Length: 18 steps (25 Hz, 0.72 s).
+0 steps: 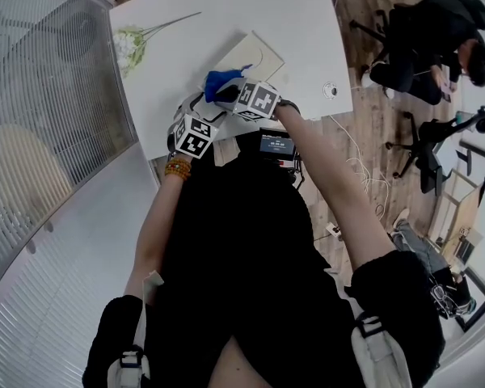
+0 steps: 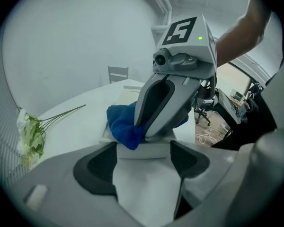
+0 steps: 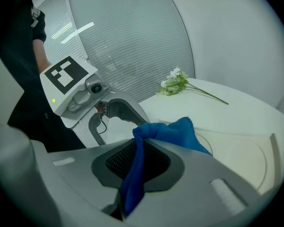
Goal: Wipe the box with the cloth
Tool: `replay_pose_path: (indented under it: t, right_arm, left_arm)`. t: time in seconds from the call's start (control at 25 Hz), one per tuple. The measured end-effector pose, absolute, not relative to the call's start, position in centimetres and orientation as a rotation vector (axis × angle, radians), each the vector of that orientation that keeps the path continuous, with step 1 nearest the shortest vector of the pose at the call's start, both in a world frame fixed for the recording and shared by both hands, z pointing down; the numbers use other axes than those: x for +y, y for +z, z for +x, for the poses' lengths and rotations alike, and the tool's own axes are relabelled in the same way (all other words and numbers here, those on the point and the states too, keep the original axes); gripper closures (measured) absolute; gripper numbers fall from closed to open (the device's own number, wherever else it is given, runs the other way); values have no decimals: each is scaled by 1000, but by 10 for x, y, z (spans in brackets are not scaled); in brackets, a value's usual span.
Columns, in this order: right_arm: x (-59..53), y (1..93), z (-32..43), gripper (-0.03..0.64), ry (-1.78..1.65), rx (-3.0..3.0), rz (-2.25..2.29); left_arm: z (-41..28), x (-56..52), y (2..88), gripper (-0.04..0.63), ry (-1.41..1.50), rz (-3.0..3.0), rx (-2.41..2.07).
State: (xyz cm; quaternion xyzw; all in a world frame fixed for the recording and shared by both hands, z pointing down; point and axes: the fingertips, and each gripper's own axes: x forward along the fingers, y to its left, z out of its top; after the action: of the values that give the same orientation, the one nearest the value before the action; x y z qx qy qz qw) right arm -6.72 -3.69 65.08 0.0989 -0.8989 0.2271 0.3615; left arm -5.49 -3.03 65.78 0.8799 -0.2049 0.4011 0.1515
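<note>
The box (image 1: 257, 54), flat and pale, lay on the white table (image 1: 307, 14) near its front edge, with one corner toward the wearer. The left gripper (image 2: 143, 158) had its 2 jaws set wide on the box's near end: the white box filled the gap between them and both dark pads (image 2: 97, 167) lay against its sides, so it was clamped on the box. The right gripper (image 3: 138, 161) was clenched on the blue cloth (image 3: 176, 132), which ran as a folded strip down between its pressed jaws and spread out in a bunch beyond the tips. In the left gripper view that bunch rested on the box's top, just past the left jaws, with the right gripper slanting down onto it from above. In the head view the 2 grippers sat close together at the box's near corner, the cloth showing between them and the box. A spray of white flowers (image 1: 129, 44) with long green stems lay on the table to the left, well apart from the box. A seated person (image 1: 430, 40) in dark clothes was off to the right, on the wooden floor (image 1: 380, 120) beyond the table.
</note>
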Motion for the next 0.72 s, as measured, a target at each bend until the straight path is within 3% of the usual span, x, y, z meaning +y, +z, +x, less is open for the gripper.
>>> replay_pose_path:
  t: [0.36,0.72]
  right_arm:
    - [-45,610,-50,552,846,-2527,242]
    - [-120,531,83,555,807,-2726,856]
  left_arm:
    - [-53,-34,661,235,1161,2515,-569]
    - [-54,-24,664,235,1182,2499,-521]
